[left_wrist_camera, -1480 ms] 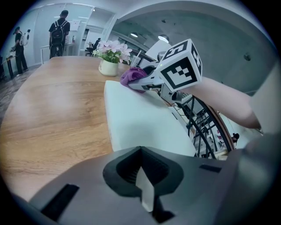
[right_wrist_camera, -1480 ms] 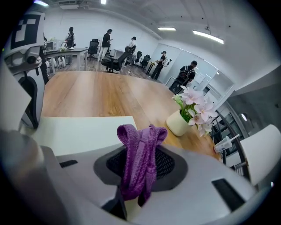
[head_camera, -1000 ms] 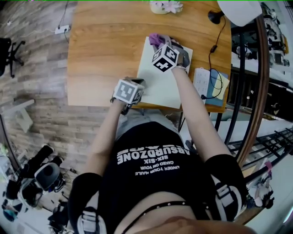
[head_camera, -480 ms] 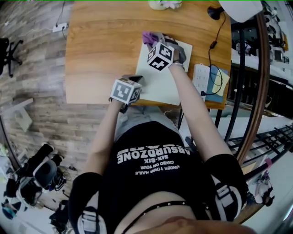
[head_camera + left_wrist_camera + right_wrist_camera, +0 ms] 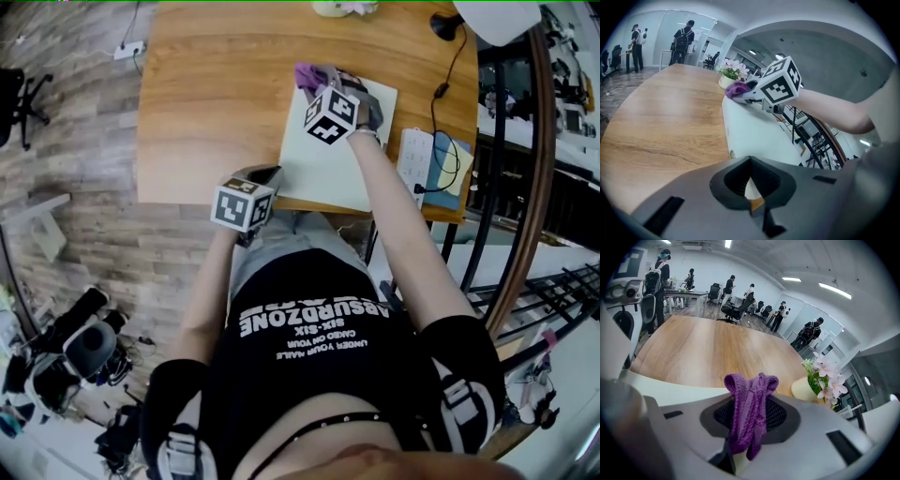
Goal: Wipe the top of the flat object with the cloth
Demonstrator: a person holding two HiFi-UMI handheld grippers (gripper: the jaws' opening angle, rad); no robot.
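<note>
A pale green flat board (image 5: 330,164) lies on the wooden table (image 5: 206,103). My right gripper (image 5: 323,81) is shut on a purple cloth (image 5: 307,75) and holds it at the board's far left corner. In the right gripper view the cloth (image 5: 750,411) hangs bunched between the jaws, over the board's edge (image 5: 661,386). My left gripper (image 5: 263,175) hovers at the table's near edge, just left of the board's near corner. Its jaws look shut with nothing in them (image 5: 751,199). The left gripper view shows the board (image 5: 754,136) ahead and the cloth (image 5: 736,89) beyond.
A pot of pink flowers (image 5: 342,7) stands at the table's far edge. A white power strip (image 5: 411,161), a blue and yellow pad (image 5: 450,171) and a lamp (image 5: 487,19) with a black cable sit right of the board. People stand in the background of both gripper views.
My left gripper has drawn back from the board's near left corner toward the table edge. The right gripper with the cloth has stayed near the far left corner.
</note>
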